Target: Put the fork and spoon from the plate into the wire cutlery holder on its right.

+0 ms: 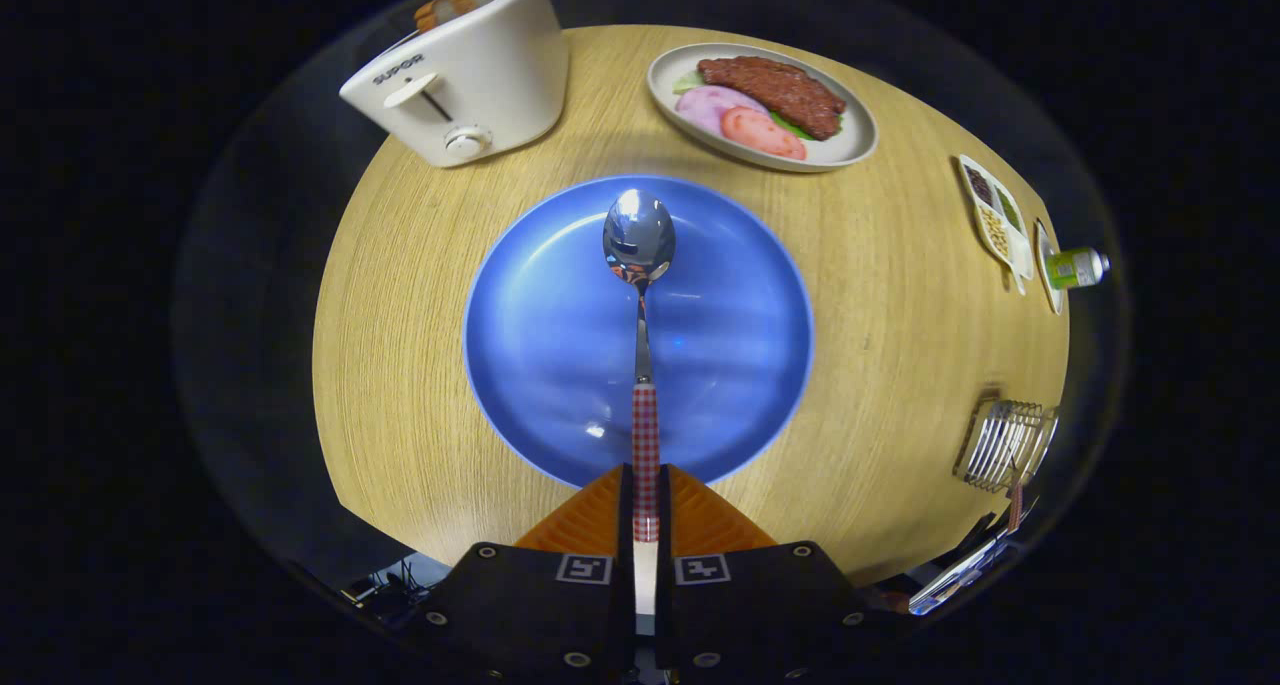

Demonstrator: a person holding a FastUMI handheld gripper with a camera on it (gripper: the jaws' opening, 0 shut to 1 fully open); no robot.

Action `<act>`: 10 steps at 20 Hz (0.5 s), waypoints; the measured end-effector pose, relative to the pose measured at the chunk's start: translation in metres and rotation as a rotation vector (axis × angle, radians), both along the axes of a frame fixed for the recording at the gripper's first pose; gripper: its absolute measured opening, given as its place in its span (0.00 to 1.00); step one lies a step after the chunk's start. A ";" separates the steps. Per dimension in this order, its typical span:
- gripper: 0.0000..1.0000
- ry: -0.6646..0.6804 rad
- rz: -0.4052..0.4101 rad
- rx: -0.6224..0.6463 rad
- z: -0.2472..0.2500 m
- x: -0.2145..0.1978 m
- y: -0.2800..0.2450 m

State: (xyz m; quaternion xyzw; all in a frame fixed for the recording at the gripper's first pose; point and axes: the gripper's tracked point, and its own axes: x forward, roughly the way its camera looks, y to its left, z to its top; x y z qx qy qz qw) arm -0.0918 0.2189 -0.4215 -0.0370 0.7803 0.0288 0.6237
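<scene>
Gripper view: spoon [641, 295] clamped between tongs [645, 510], above plate [740, 385].

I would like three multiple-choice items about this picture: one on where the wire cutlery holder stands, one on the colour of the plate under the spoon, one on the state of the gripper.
1. The wire cutlery holder stands:
A. right of the blue plate
B. beside the toaster
C. on the plate

2. The plate under the spoon is:
A. white
B. blue
C. green

3. The gripper is:
A. open above the toaster
B. shut on nothing
C. shut on the spoon's handle

Answers: A, it sits at the table's right edge; B, the plate's surface shows blue; C, both fingers press the checked handle.
</scene>
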 end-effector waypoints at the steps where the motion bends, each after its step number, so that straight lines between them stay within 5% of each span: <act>1: 0.09 -0.009 -0.031 -0.018 0.010 0.002 -0.014; 10: 0.09 0.012 -0.312 -0.214 0.084 -0.010 -0.163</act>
